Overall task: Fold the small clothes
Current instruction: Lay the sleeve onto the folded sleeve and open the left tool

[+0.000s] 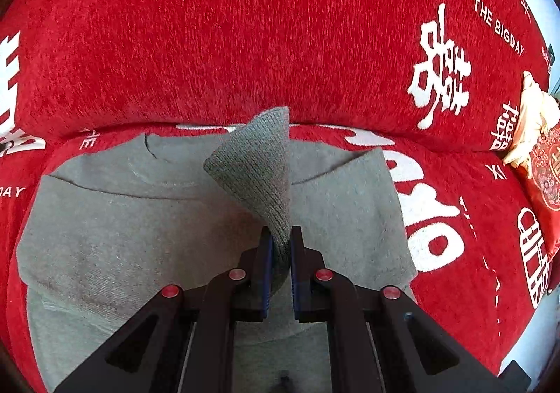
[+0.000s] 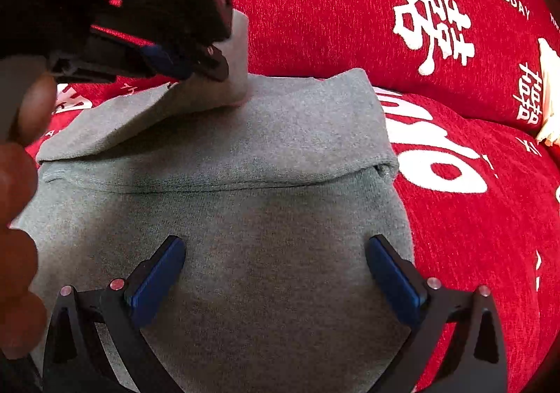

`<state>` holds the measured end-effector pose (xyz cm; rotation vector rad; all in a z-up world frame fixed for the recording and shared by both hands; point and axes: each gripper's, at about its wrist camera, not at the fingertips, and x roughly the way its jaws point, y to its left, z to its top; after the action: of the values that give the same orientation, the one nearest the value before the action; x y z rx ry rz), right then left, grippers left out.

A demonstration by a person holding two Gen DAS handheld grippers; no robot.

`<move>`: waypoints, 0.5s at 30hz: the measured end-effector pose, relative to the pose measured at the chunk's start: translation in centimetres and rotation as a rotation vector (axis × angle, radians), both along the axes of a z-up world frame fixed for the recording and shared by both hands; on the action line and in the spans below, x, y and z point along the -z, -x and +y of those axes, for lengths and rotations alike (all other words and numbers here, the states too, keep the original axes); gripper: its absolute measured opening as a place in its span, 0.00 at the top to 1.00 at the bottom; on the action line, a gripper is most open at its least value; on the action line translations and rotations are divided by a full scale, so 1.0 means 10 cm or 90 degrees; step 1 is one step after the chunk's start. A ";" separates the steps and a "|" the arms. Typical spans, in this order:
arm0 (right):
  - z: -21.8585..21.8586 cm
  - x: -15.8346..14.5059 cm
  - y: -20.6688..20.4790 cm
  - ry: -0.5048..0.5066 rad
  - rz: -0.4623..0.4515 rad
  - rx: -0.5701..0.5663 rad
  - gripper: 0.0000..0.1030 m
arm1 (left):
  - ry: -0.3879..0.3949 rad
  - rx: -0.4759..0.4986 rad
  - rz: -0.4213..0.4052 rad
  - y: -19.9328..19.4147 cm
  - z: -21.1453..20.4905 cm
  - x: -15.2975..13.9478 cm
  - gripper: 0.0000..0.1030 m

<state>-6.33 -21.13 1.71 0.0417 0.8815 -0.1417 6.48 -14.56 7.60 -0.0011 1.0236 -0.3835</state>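
A small grey knit garment lies spread on a red sofa seat, partly folded. My left gripper is shut on the ribbed cuff of its sleeve, which stands up from the jaws. In the right wrist view the grey garment fills the middle, with a folded band across its far part. The left gripper holds the sleeve end up over the far left of it. My right gripper is open just above the garment's near part, nothing between its blue pads.
The red sofa cover with white lettering forms the seat and backrest behind the garment. A cream cloth and a red patterned cushion lie at the far right. A hand shows at the left edge of the right wrist view.
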 end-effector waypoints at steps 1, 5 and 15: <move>0.00 0.00 0.00 0.001 0.000 0.000 0.00 | -0.005 0.008 -0.003 0.02 -0.04 0.00 0.90; -0.01 -0.01 -0.01 -0.001 -0.001 0.000 0.00 | 0.002 0.038 -0.013 0.06 -0.12 -0.05 0.90; 0.02 -0.01 -0.01 0.008 0.001 0.001 0.00 | 0.024 0.055 0.060 -0.05 -0.11 0.13 0.90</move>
<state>-6.21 -20.97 1.77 0.0301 0.8815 -0.1482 6.96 -15.62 6.30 -0.0081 1.1123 -0.4853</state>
